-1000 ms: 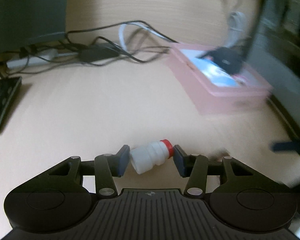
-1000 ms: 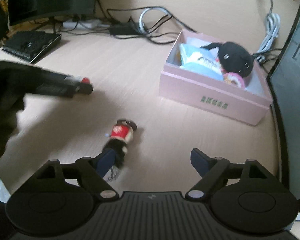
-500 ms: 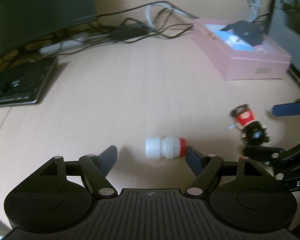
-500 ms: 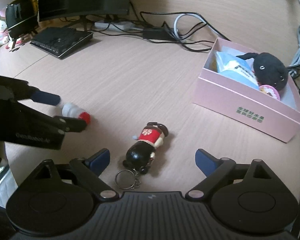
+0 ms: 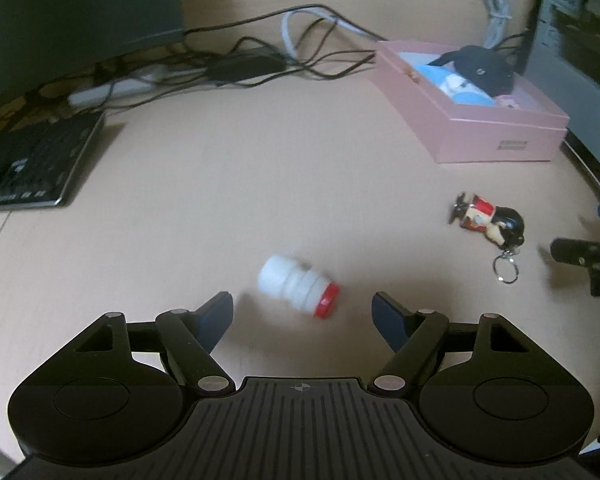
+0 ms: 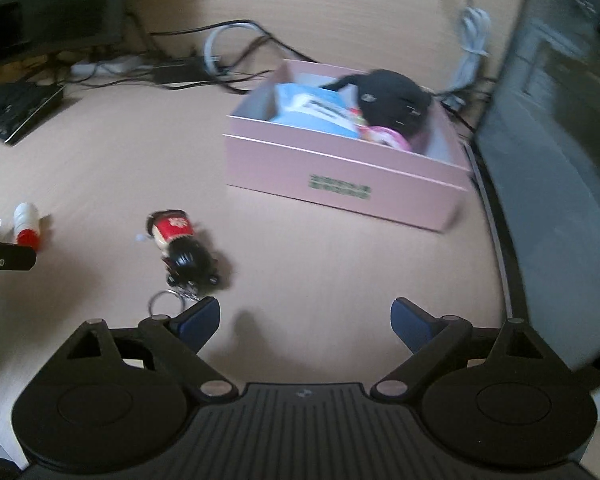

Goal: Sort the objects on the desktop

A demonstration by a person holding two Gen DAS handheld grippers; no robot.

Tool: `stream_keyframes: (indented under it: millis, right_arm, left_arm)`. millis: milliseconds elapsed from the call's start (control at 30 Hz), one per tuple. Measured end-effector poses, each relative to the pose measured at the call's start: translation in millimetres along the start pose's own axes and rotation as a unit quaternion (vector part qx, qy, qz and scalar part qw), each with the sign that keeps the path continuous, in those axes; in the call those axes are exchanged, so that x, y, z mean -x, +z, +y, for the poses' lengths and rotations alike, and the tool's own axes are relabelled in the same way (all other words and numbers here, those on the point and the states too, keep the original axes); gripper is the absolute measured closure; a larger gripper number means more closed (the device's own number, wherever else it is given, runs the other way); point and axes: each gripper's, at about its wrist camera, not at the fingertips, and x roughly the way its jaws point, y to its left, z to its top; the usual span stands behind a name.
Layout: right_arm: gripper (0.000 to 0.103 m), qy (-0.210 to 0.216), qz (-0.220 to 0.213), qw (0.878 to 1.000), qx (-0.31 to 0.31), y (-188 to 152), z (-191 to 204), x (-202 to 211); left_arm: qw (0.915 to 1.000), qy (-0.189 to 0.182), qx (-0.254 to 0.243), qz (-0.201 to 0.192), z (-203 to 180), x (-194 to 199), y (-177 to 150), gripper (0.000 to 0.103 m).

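Note:
A small white bottle with a red cap lies on its side on the desk, just ahead of my open, empty left gripper. It also shows in the right wrist view. A doll keychain in a red top with black hair lies to its right. In the right wrist view the doll lies just ahead and left of my open, empty right gripper. A pink box holds a black plush and blue packets.
A black keyboard lies at the left. Tangled cables and a power strip run along the back. A monitor stands at the back left. A dark computer case stands right of the box.
My left gripper opened and let go of the white bottle, which now lies on the desk and has rolled slightly. My right gripper has swung right, away from the doll.

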Motion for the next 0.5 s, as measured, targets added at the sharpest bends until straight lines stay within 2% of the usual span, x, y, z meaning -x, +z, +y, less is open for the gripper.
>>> stream_keyframes:
  millis: [133,367,500]
  right_arm:
    - [0.007,-0.001,0.003,1.000,0.000,-11.1,3.9,9.2]
    - [0.007,0.020,-0.004,1.000,0.020,-12.0,19.5,14.4]
    - [0.007,0.050,-0.003,0.998,0.032,-3.6,33.9,8.2]
  left_arm:
    - [0.9999,-0.016,-0.002,0.002,-6.6,-7.4,4.9,0.026]
    - [0.9969,-0.077,-0.015,0.002,-28.9,2.2,0.5,0.022]
    - [0.9972,-0.073,-0.008,-0.006,-27.2,13.7,-3.8,0.018]
